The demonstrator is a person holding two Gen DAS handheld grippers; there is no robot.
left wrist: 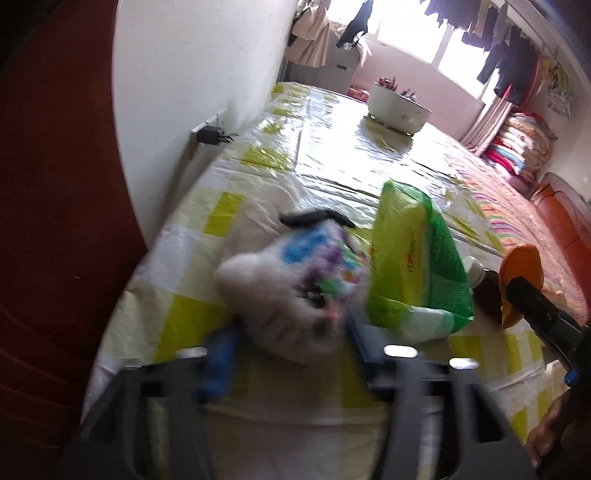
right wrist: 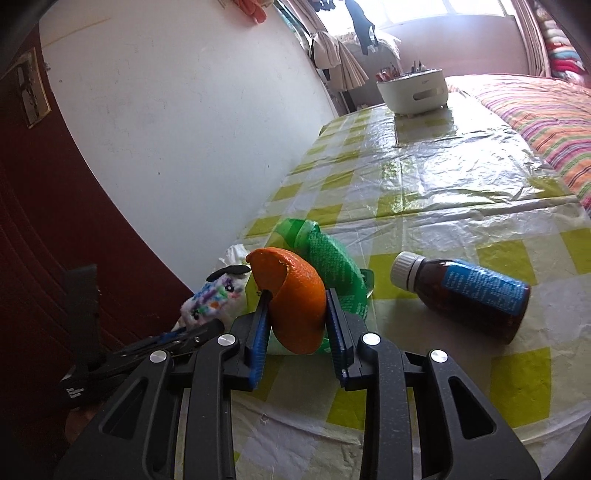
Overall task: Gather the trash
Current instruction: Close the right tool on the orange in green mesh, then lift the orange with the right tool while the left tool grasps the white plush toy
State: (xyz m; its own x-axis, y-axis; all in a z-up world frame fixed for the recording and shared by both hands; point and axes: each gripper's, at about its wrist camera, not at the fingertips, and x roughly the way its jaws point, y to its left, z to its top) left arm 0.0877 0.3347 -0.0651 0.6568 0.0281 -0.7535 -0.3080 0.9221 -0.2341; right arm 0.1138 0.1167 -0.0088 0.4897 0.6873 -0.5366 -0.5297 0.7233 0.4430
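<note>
Orange peel (right wrist: 295, 299) pinched by right gripper (right wrist: 297, 314); left gripper (left wrist: 291, 332) clamps plush toy (left wrist: 291, 288) near table edge (right wrist: 369, 439).

Plush toy (left wrist: 295, 291) motion-blurred; bottle (left wrist: 476, 273) mostly hidden behind green pack (left wrist: 417, 266).

Daylight pours in from the windows (left wrist: 413, 33) at the far end of the room, blown out to plain white in both views. It glares off the plastic table cover (left wrist: 351, 147), strongest near the white pot (left wrist: 397, 110). The left wrist view is smeared by motion blur: the soft toy (left wrist: 295, 280) and the gripper fingers (left wrist: 218, 365) close to the lens are fuzzy, so the toy's markings perhaps cannot be read. The right wrist view is sharp. Both bend strongly at the edges, with dark corners, and the red door (right wrist: 44, 229) sits in shade.
</note>
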